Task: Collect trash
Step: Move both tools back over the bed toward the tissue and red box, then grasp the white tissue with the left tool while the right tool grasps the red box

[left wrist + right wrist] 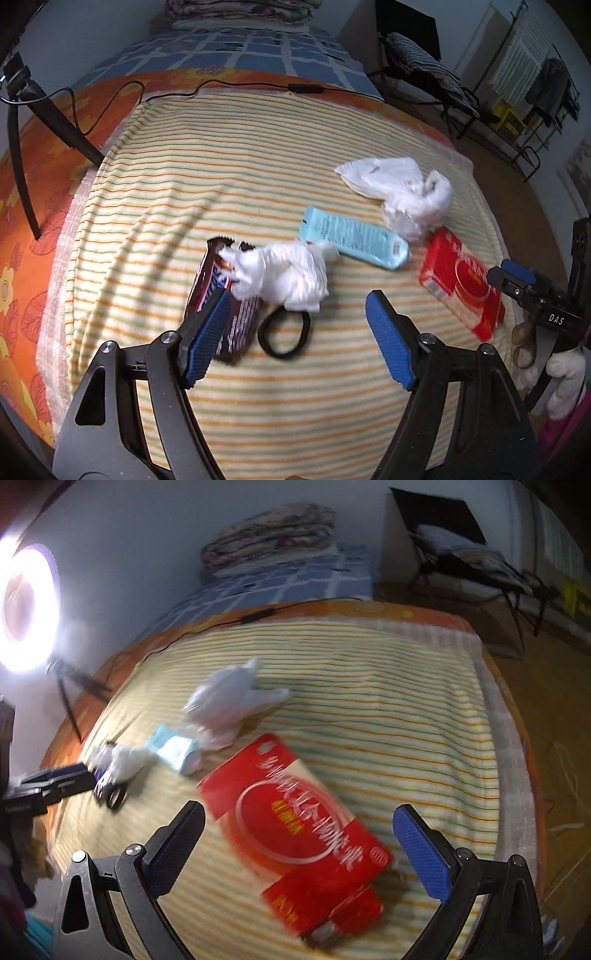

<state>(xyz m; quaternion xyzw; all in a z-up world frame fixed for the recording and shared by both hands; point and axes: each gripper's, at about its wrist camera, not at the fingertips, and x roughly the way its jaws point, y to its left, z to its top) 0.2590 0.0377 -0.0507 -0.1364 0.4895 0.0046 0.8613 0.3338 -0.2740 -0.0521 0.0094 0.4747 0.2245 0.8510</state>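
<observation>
On the striped cloth the trash lies loose. The right gripper hangs over the red box, fingers spread wide, nothing held; box is broad, so grip may slip. The left gripper, also spread and empty, is near the tissue and the hair tie, and prob. could catch the tie by mistake.

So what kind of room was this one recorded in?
Most likely a bedroom: a bed with a blue checked sheet, folded quilts stacked at its head, and a clothes rack by the wall.

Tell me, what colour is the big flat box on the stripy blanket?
The box is red with a cream panel, clearest in the right wrist view.
</observation>
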